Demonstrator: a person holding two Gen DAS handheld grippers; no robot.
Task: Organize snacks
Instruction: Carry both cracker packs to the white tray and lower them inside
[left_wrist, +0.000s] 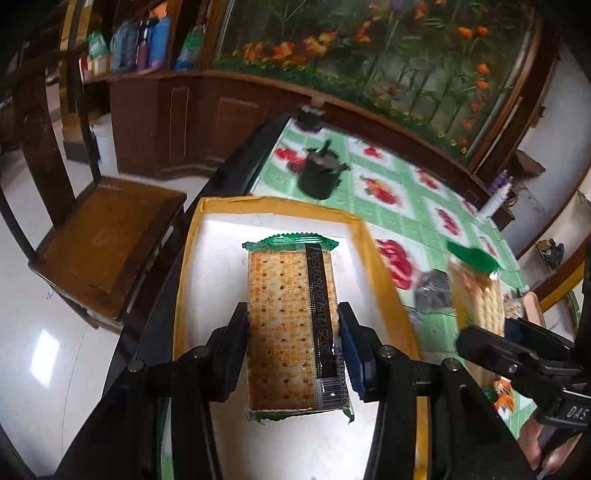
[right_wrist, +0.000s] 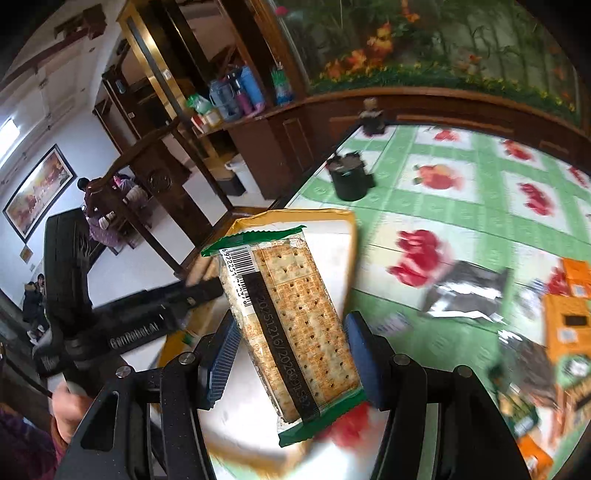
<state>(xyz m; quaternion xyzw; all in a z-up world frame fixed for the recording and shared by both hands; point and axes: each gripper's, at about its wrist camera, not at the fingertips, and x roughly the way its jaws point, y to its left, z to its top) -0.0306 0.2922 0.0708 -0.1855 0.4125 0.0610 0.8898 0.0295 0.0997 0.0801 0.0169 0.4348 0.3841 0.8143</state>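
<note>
My left gripper (left_wrist: 291, 332) is shut on a clear cracker pack with green ends (left_wrist: 291, 325), held just over the white floor of a yellow-rimmed box (left_wrist: 192, 236). My right gripper (right_wrist: 288, 354) is shut on a second cracker pack (right_wrist: 291, 325), tilted, above the box's right edge (right_wrist: 351, 236). In the left wrist view the right gripper (left_wrist: 517, 354) with its pack (left_wrist: 476, 288) is at the right of the box. In the right wrist view the left gripper (right_wrist: 207, 288) shows at the left.
The table has a green cloth with red fruit prints (left_wrist: 424, 206). A black cup (left_wrist: 317, 173) stands behind the box. Silver and orange snack packs (right_wrist: 465, 291) lie at the right. A wooden chair (left_wrist: 99, 236) stands left of the table.
</note>
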